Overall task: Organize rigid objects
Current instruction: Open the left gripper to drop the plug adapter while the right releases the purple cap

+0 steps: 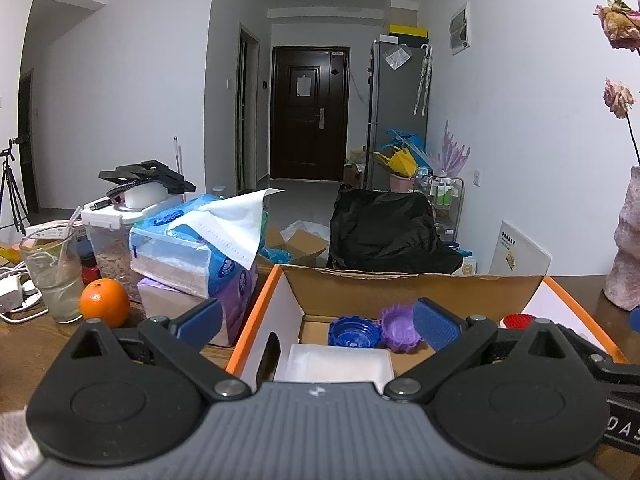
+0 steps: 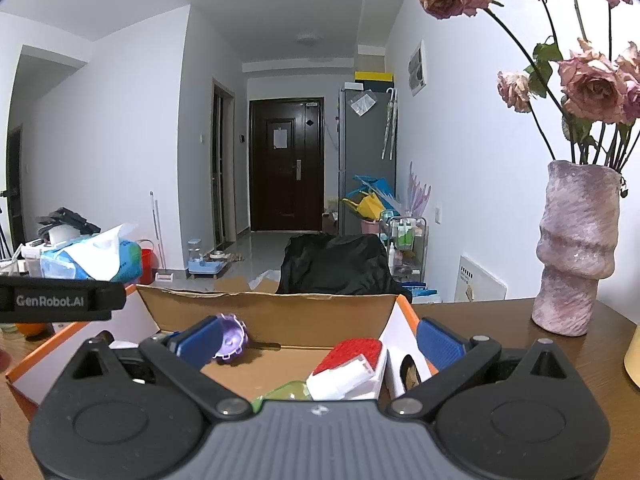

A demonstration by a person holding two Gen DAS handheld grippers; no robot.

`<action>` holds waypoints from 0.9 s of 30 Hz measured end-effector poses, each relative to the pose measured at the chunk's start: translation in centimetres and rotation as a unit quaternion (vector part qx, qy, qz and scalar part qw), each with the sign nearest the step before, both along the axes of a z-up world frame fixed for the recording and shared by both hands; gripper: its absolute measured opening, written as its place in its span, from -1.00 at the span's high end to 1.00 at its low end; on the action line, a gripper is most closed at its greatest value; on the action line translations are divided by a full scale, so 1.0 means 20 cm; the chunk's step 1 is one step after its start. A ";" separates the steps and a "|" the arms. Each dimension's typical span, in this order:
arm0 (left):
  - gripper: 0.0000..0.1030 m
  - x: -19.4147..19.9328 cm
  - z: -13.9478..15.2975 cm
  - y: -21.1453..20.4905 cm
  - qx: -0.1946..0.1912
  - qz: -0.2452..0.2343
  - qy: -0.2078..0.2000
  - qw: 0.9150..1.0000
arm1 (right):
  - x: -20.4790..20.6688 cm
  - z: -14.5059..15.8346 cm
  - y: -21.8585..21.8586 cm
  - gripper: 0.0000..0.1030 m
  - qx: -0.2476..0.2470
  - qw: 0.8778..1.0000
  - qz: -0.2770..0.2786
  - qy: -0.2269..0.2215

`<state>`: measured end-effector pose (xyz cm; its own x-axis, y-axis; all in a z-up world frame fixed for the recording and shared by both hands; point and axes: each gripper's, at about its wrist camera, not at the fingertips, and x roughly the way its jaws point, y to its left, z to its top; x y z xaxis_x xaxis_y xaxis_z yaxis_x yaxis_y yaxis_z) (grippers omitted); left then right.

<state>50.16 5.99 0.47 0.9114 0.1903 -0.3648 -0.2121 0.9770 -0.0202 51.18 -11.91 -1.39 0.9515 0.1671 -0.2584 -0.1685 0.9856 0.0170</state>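
An open cardboard box [image 1: 400,292] with orange edges sits on the wooden table. Inside lie a blue ridged cap [image 1: 354,332], a purple ridged cap [image 1: 400,326], a white flat block [image 1: 336,362] and a red-topped white piece [image 1: 516,321]. My left gripper [image 1: 318,324] hovers open over the box's left end, nothing between its blue pads. My right gripper [image 2: 320,340] is open over the box's [image 2: 272,312] right end, above the red-topped white piece [image 2: 348,364] and a green item [image 2: 286,391]. The purple cap [image 2: 232,340] shows behind its left finger.
Left of the box are tissue packs [image 1: 196,248], an orange [image 1: 105,308], a glass [image 1: 50,276] and a lidded container [image 1: 108,240]. A pink vase [image 2: 576,248] with dried roses stands on the table to the right. A black-draped chair [image 1: 388,232] is behind the box.
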 end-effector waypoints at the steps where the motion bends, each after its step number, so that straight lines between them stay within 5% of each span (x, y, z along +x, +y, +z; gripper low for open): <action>1: -1.00 -0.01 0.00 0.00 0.001 0.001 -0.001 1.000 | -0.01 0.00 0.00 -1.00 0.000 1.000 0.001 -0.002; 27: -1.00 -0.42 -0.07 -0.04 0.031 0.001 -0.002 1.000 | -0.44 -0.02 -0.10 -1.00 -0.021 0.999 0.012 -0.022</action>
